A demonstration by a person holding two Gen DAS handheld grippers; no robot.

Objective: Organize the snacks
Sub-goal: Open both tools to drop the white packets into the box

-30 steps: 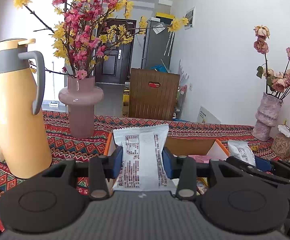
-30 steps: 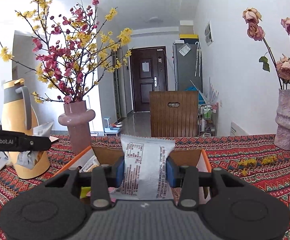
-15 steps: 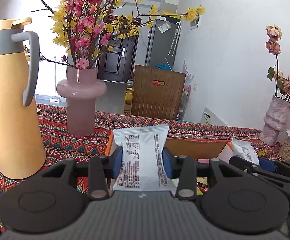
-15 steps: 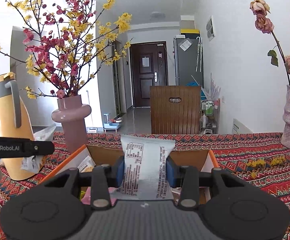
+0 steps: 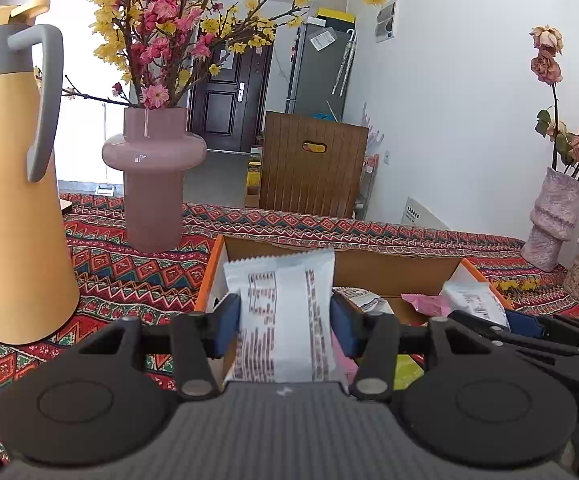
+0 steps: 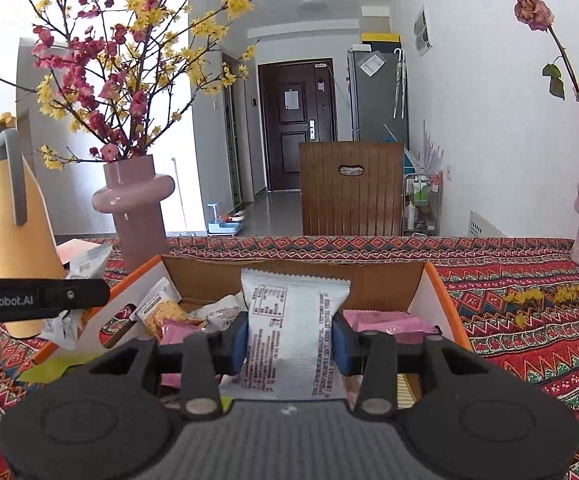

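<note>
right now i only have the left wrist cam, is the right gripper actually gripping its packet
Observer: Its jaws have just been opening. The white packet stands between them and touches both pads of the right gripper.
Operator: whats in the box left of it
Observer: A yellow speckled packet leans near the left wall of the orange box.
Operator: anything odd about that wall
Observer: It has an oval cutout with the patterned cloth showing through.
</note>
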